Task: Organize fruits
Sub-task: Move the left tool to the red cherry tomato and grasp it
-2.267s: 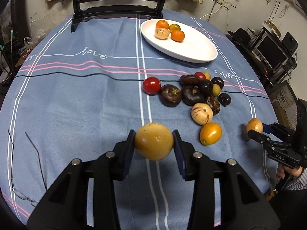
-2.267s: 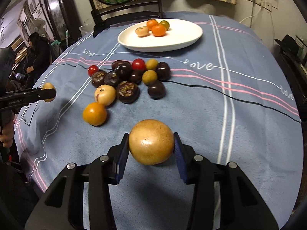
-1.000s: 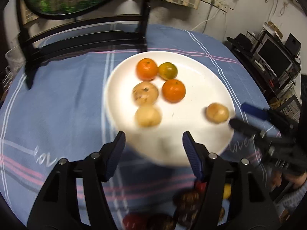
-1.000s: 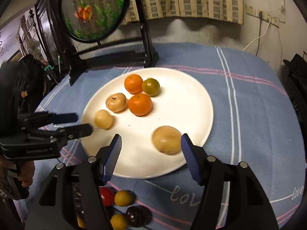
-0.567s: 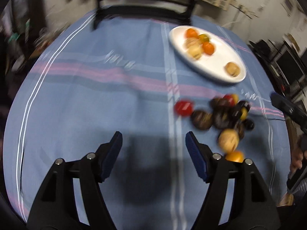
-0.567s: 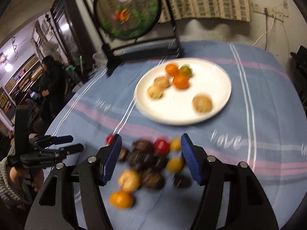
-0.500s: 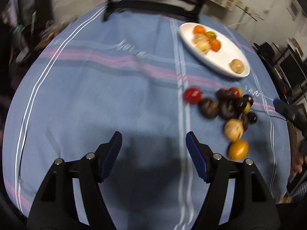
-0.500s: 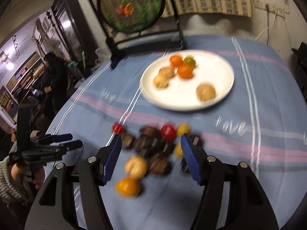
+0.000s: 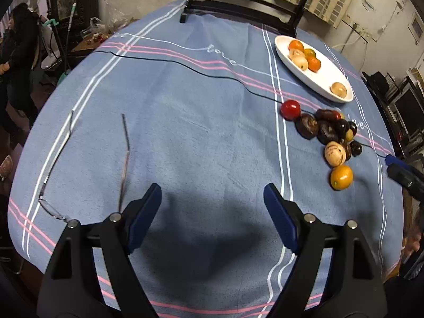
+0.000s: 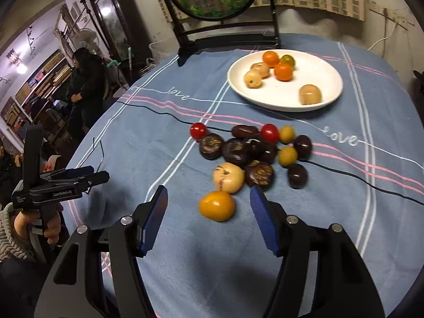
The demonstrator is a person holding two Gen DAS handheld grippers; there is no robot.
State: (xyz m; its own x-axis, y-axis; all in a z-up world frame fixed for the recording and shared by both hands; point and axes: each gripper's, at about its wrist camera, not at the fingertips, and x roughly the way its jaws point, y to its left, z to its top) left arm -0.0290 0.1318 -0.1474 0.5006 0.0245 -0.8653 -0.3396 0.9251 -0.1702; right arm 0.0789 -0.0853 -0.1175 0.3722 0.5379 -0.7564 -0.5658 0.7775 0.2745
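Between right tongs (image 10: 208, 204), orange fruit (image 10: 217, 205), ungripped.

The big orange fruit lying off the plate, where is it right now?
In the right wrist view the orange fruit lies on the blue tablecloth just ahead of the open right claw, at the pile's near edge beside the pale speckled fruit.

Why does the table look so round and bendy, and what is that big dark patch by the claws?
In both wrist views the fisheye lens bulges the tablecloth and curves its stripes. In the left wrist view the dark patch is a shadow on the cloth under the empty left gripper, whose jaws are opening. In the right wrist view the orange fruit looks slightly smeared.
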